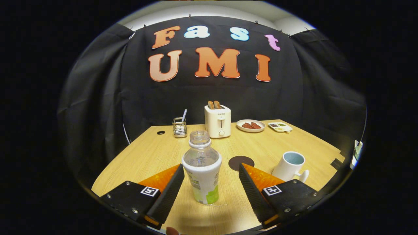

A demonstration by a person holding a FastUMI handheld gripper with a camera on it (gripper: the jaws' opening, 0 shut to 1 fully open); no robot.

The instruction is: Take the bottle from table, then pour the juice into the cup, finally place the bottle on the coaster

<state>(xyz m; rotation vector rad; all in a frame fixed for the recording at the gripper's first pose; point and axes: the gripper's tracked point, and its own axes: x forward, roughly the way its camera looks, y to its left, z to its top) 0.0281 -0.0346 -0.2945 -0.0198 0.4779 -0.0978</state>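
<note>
A clear plastic bottle [201, 166] with a white and green label and no cap stands upright on the wooden table [156, 153], between my two fingers. My gripper [211, 169] is open: one finger almost touches the bottle's side, the other stands well apart from it. Just beyond the fingers lies a dark round coaster [241, 162]. A white cup [290, 166] with a pale blue inside stands beside the coaster, close to the other finger, its handle turned toward me.
At the back of the table stand a white toaster [217, 120] holding toast, a wire cutlery holder [179, 126], a plate of food [250, 125] and a small divided dish [280, 127]. A round cable hole [160, 132] is near the holder.
</note>
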